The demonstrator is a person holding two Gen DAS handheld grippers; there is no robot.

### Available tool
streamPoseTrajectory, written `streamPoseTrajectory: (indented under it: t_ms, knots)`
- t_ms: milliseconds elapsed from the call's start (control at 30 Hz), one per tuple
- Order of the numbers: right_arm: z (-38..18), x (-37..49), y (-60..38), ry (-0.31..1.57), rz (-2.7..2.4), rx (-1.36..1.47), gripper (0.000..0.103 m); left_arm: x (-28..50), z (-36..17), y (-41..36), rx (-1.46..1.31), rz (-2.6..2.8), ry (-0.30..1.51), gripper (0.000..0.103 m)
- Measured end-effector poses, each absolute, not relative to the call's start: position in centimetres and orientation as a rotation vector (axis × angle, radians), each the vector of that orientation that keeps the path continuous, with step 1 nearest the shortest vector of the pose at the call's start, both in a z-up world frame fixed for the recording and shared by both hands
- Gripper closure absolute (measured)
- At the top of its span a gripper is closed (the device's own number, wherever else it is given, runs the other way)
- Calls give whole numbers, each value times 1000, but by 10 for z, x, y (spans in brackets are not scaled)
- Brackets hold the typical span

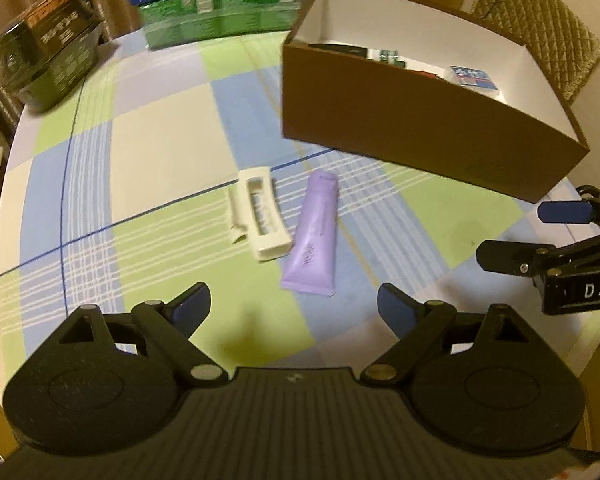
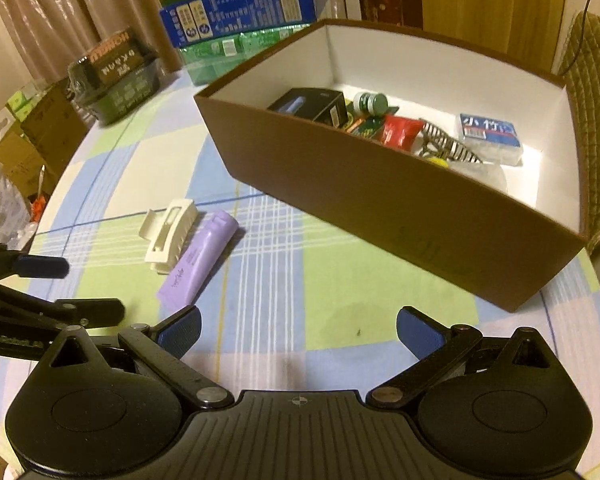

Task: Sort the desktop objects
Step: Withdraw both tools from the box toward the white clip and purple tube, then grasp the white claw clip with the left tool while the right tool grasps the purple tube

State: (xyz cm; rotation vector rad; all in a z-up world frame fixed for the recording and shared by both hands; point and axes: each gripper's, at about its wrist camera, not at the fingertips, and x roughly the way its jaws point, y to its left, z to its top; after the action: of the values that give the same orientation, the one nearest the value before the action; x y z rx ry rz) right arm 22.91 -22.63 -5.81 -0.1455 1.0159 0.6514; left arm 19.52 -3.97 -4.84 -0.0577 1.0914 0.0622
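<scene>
- Nearest, the left gripper [image 1: 294, 308] hangs over the checked desk [image 1: 160, 152], jaws wide with nothing between them.
- Likewise the right gripper [image 2: 298, 330] has wide, empty jaws.
- Just beyond the left gripper, at twelve o'clock, a purple tube [image 1: 312, 236] lies flat; a cream hair clip [image 1: 260, 216] lies right beside it at nine o'clock.
- Farther, at two o'clock, stands the brown box [image 1: 400, 120], already holding small items.
- Farthest, stacked cartons [image 1: 216, 8] at eleven o'clock.

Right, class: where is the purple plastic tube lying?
The purple plastic tube lies on the checked tablecloth, beside the cream plastic hair clip, in front of the brown cardboard box.
</scene>
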Motion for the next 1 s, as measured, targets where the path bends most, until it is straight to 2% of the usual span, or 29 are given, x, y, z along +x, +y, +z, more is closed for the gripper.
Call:
streamPoseTrajectory:
  t_ms: [467, 1000]
  knots:
    - [-85, 238, -210, 1065, 590, -156, 2, 197, -65, -10, -82, 92, 1107, 16]
    - [-109, 259, -181, 1092, 534, -95, 2, 233, -88, 11, -83, 72, 1127, 20]
